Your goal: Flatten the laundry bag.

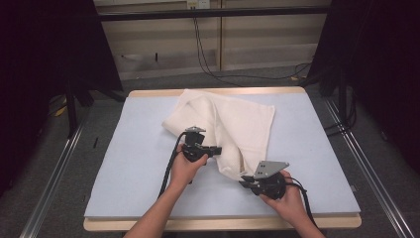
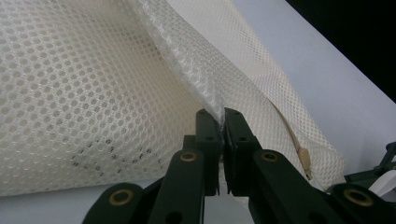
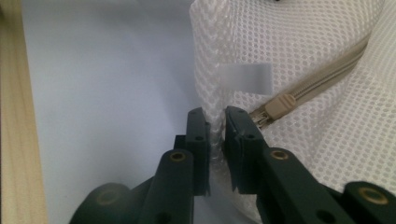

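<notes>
Progress: early, mesh laundry bag point(image 1: 225, 126) lies crumpled mid-table, zip work left | left claw point(image 2: 222, 122) shut on a mesh fold at the bag's left-near side | right claw point(image 3: 215, 122) pinching the near corner beside the zip pull point(image 3: 280, 105) | label point(image 3: 245, 77) blurred, unreadable

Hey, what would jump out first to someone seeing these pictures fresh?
A cream mesh laundry bag lies crumpled across the middle of the pale blue table. The left gripper pinches a fold of it, and the right gripper pinches its near corner beside the beige zipper pull.
</notes>
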Tool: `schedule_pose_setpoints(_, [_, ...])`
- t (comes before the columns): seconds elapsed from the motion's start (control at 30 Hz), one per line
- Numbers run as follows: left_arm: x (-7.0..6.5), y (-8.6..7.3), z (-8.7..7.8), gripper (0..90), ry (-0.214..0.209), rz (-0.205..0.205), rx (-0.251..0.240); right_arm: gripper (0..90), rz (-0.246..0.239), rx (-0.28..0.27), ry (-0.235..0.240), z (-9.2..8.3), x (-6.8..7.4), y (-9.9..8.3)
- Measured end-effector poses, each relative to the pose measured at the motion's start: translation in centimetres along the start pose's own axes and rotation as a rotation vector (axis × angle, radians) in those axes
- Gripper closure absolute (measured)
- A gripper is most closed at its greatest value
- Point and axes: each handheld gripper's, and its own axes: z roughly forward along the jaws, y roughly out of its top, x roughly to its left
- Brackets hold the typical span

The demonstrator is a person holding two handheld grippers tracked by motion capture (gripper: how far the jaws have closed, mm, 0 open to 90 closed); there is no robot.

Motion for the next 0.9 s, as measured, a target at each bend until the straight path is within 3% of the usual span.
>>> schedule_pose_setpoints(0.1, [-0.1, -0.1, -0.3, 86.8, -0.002, 0.009, 0.013, 71.5, 0.027, 0.001, 0.013, -0.3, -0.3, 0.0])
schedule_pose_setpoints(0.17, [-0.1, -0.1, -0.5, 86.8, -0.01, -0.005, 0.01, 67.6, 0.054, -0.006, 0.019, -0.8, -0.5, 0.0])
schedule_pose_setpoints(0.47, [0.1, -0.9, -1.7, 86.4, 0.017, 0.002, 0.02, 44.3, 0.128, -0.008, -0.012, -3.1, -1.3, -0.6])
schedule_pose_setpoints(0.53, [0.4, -1.1, -1.9, 86.4, 0.008, -0.012, 0.024, 39.2, 0.143, -0.003, -0.03, -3.4, -1.7, -1.0])
schedule_pose_setpoints(0.67, [0.3, -1.4, -2.2, 86.4, 0.006, -0.021, 0.025, 35.7, 0.189, -0.005, -0.092, -4.0, -2.6, -1.7])
schedule_pose_setpoints(0.9, [0.0, -1.9, -2.9, 86.3, 0.005, -0.029, 0.031, 37.2, 0.203, -0.021, -0.148, -3.7, -3.5, -1.7])
